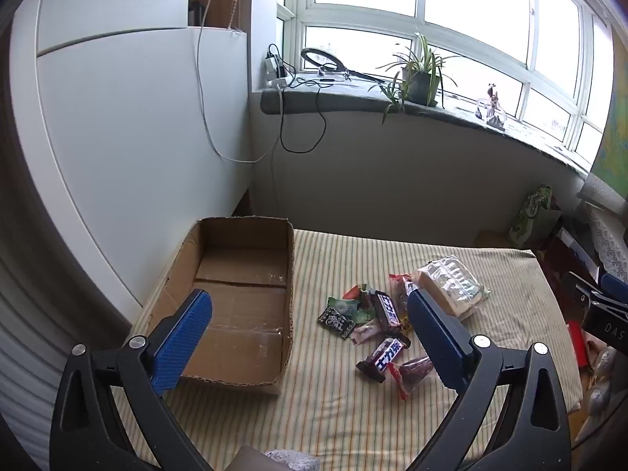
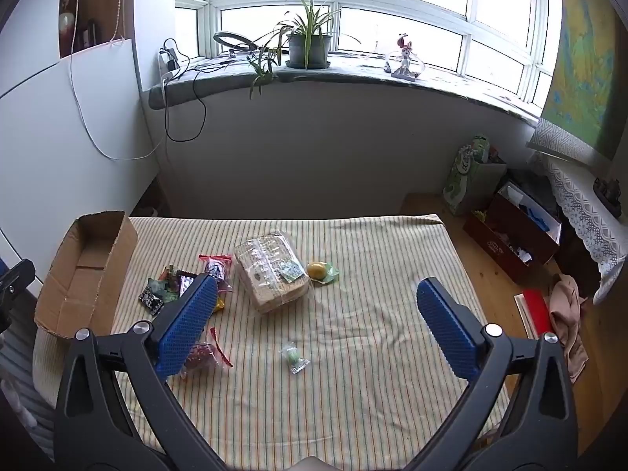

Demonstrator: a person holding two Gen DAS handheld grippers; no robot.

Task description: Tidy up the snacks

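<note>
Both tools wide open, holding nothing. Left tool point(image 1: 310, 314) hovers over the striped cloth point(image 1: 353, 412) covering the worktop, one finger above the cardboard box point(image 1: 239, 271), the other above the snack pile. Right tool point(image 2: 318, 306) hangs over the cloth's middle, jaws spread well apart.

Cardboard box sits at the cloth's left edge, open top, nothing seen inside. Snack pile point(image 1: 369, 314) lies just right of the box: small wrappers bunched together, two dark chocolate bars point(image 1: 382, 357) with white lettering, a red-ended wrapper point(image 1: 410, 373) touching the nearer bar. Big clear packet of pale wafers point(image 2: 271, 271) lies right of the pile, near the cloth's centre. Yellow round sweet on green wrapper point(image 2: 320, 271) just beside the packet's right side. Small clear-wrapped green candy point(image 2: 293, 357) lies alone, well apart from the rest, nearer the camera.

Windowsill behind holds a potted plant point(image 2: 308, 45), ring light point(image 2: 231, 41) and figurine point(image 2: 404, 59)
</note>
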